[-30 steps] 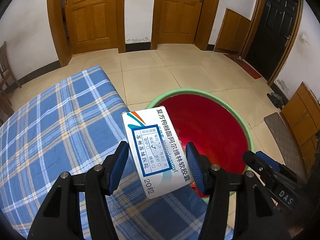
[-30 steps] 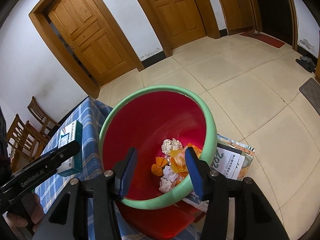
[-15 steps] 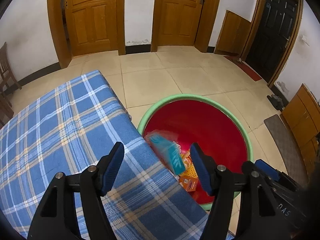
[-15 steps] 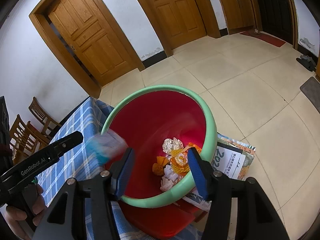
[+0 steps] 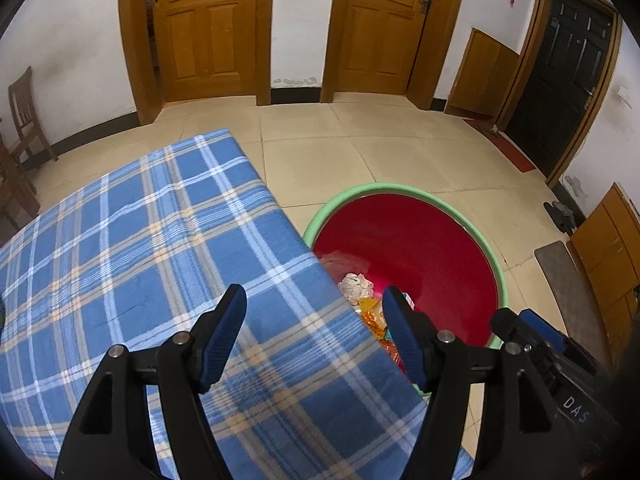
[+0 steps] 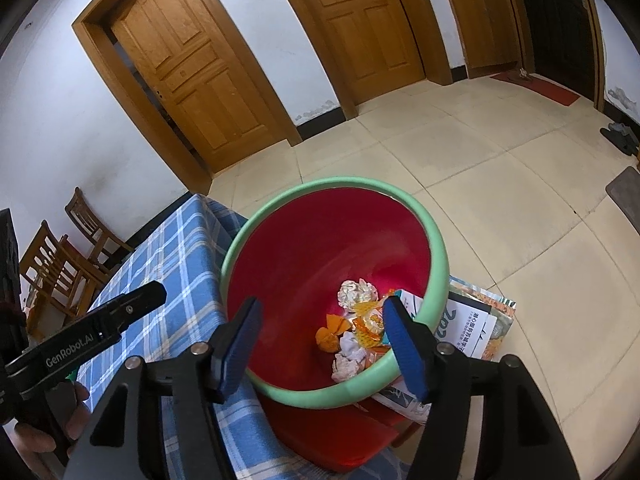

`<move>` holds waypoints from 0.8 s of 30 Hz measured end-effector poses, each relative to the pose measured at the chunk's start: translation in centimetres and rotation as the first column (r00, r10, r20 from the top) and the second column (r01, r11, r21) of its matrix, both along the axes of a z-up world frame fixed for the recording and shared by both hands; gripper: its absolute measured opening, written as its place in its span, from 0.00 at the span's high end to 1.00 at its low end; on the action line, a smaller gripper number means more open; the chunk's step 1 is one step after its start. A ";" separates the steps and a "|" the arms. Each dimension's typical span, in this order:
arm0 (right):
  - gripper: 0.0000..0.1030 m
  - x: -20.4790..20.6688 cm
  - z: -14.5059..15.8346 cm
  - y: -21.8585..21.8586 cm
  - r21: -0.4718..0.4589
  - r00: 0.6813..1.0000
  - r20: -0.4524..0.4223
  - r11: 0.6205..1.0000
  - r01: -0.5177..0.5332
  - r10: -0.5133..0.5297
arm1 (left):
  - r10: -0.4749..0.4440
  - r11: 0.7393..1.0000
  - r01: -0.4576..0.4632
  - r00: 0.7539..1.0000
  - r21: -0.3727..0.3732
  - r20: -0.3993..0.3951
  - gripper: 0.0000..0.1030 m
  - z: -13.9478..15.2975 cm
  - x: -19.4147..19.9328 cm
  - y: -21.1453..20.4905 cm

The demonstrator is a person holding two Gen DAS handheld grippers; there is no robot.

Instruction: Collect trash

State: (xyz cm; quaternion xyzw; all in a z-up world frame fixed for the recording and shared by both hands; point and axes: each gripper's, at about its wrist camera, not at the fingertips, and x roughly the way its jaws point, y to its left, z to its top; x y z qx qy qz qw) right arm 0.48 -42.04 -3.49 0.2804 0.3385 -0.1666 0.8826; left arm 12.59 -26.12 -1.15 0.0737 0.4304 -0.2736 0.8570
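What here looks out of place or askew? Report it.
The red bin sits tilted, leaning toward the checked table, resting on printed papers on the floor. The trash lies inside; nothing is spilled.

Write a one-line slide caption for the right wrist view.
Open right gripper poised over the red basin, crumpled trash inside.

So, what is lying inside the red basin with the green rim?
The red basin holds crumpled white paper, orange wrappers and a white box at its near wall. The right gripper, jaws open, and the rim cover part of the pile.
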 end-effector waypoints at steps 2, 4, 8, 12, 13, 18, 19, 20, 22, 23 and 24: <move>0.32 0.0 0.3 0.3 -0.005 1.000 0.004 1.000 -0.006 0.006 | 0.014 1.000 -0.014 1.000 -0.004 0.002 0.31 0.3 -0.1 0.5; 0.31 0.0 0.7 0.7 -0.010 1.000 0.008 1.000 -0.015 0.015 | 0.031 0.999 -0.031 0.999 -0.008 0.008 0.29 0.6 -0.2 1.1; 0.27 0.1 1.5 1.6 -0.025 0.999 0.015 0.999 -0.031 0.031 | 0.063 0.998 -0.063 0.998 -0.009 0.023 0.28 1.0 -0.5 2.4; 0.24 0.2 2.3 2.6 -0.040 0.998 0.022 0.998 -0.050 0.051 | 0.097 0.995 -0.097 0.995 -0.015 0.035 0.25 1.5 -0.8 4.0; 0.22 0.2 2.5 2.8 -0.044 0.998 0.024 0.998 -0.055 0.056 | 0.108 0.994 -0.107 0.993 -0.018 0.040 0.25 1.7 -0.9 4.5; 0.20 0.2 3.3 4.1 -0.064 0.996 0.032 0.995 -0.082 0.084 | 0.145 0.989 -0.144 0.988 -0.022 0.060 0.21 2.3 -1.5 6.3; 0.19 0.2 3.4 4.4 -0.069 0.995 0.034 0.994 -0.089 0.091 | 0.154 0.988 -0.153 0.986 -0.023 0.063 0.21 2.4 -1.6 6.8; 0.19 0.2 3.6 4.7 -0.072 0.994 0.036 0.993 -0.096 0.098 | 0.162 0.987 -0.161 0.985 -0.025 0.065 0.21 2.5 -1.7 7.2; 0.18 0.2 3.7 5.3 -0.078 0.993 0.038 0.991 -0.111 0.114 | 0.183 0.983 -0.181 0.981 -0.030 0.069 0.21 2.7 -2.0 8.1; 0.17 0.2 3.8 5.6 -0.080 0.992 0.039 0.990 -0.117 0.121 | 0.191 0.981 -0.189 0.979 -0.032 0.070 0.21 2.8 -2.0 8.4; 0.15 0.2 3.9 6.0 -0.083 0.991 0.040 0.989 -0.124 0.128 | 0.199 0.980 -0.197 0.978 -0.033 0.070 0.21 2.9 -2.1 8.8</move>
